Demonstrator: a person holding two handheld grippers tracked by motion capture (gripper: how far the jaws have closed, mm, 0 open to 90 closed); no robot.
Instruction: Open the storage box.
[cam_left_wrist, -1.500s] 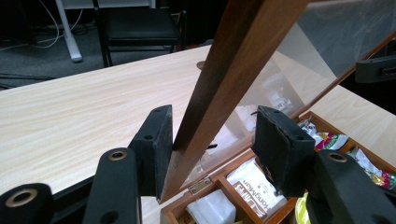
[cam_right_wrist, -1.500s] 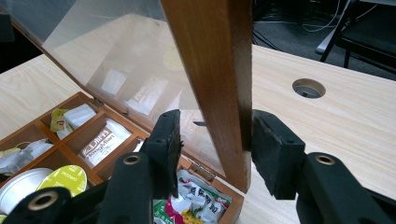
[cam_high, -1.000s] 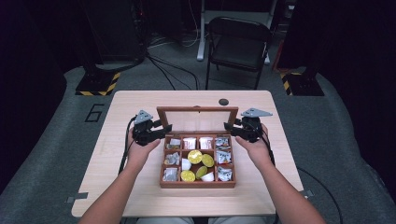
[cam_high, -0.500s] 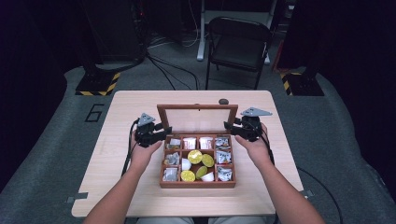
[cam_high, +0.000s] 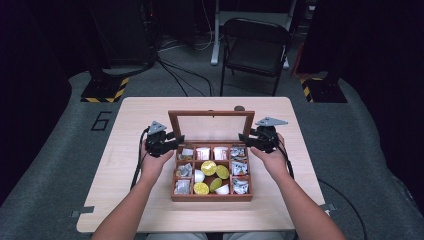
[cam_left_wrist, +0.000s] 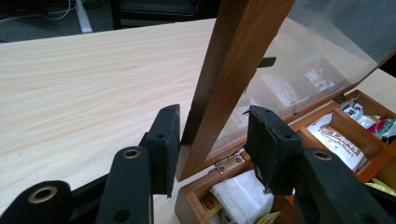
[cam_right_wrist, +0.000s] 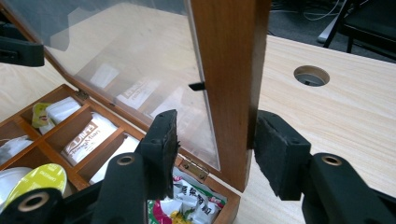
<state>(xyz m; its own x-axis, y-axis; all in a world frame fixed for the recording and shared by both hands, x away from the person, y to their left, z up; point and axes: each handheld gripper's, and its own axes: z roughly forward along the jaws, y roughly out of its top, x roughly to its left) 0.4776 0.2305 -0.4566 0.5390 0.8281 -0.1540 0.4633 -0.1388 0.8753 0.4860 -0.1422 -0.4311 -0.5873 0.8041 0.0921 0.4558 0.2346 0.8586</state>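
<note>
Wooden-framed lid (cam_high: 211, 125), glazed and hinged: rigid but fragile. Left gripper (cam_left_wrist: 212, 140) and right gripper (cam_right_wrist: 215, 144) straddle its side rails, jaws not clamped.

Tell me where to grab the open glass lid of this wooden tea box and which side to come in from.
Grip the lid by its wooden side rails, not the glass pane. It stands upright on rear hinges, so each rail's edge faces outward: come in from the left and right ends. The left gripper and right gripper already straddle those rails just above the hinges, jaws either side of the wood.
</note>
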